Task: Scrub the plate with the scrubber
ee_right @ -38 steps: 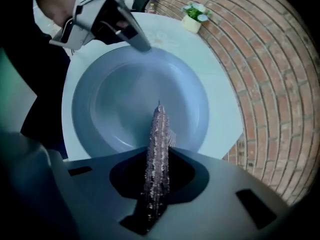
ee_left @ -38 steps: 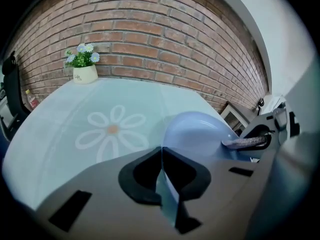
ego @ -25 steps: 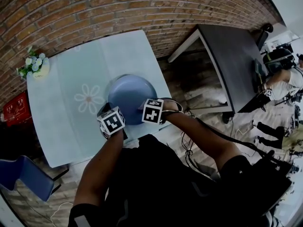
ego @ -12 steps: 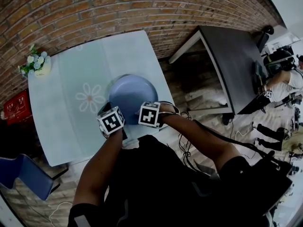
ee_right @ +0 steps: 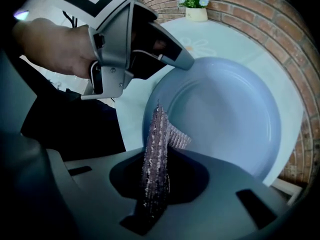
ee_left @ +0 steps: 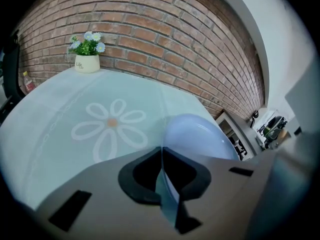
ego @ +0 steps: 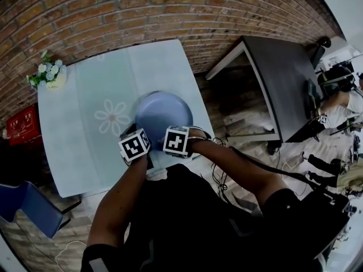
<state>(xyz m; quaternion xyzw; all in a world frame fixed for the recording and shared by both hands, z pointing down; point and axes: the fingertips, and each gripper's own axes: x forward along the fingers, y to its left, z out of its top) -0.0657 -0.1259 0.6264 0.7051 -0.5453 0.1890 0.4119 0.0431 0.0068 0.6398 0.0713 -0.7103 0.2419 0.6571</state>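
A blue plate (ego: 164,111) lies near the front right corner of the pale table (ego: 79,135). My left gripper (ego: 134,132) is shut on the plate's near left rim. In the left gripper view the thin rim (ee_left: 167,191) runs between the closed jaws and the plate (ee_left: 200,134) spreads out beyond them. My right gripper (ego: 173,130) is over the plate's near edge, shut on a silver mesh scrubber (ee_right: 156,159). The scrubber's tip rests at the inner rim of the plate (ee_right: 230,109). The left gripper (ee_right: 184,62) pinches the rim just beyond it.
A small flower pot (ego: 49,75) stands at the table's far left corner, against the brick wall. A flower print (ego: 112,117) marks the tablecloth left of the plate. A dark table (ego: 278,78) stands to the right, a blue chair (ego: 22,208) at the near left, and a person (ego: 340,98) at far right.
My right gripper has slid a little left and nearer across the plate with the scrubber. The left gripper has kept its hold on the rim.
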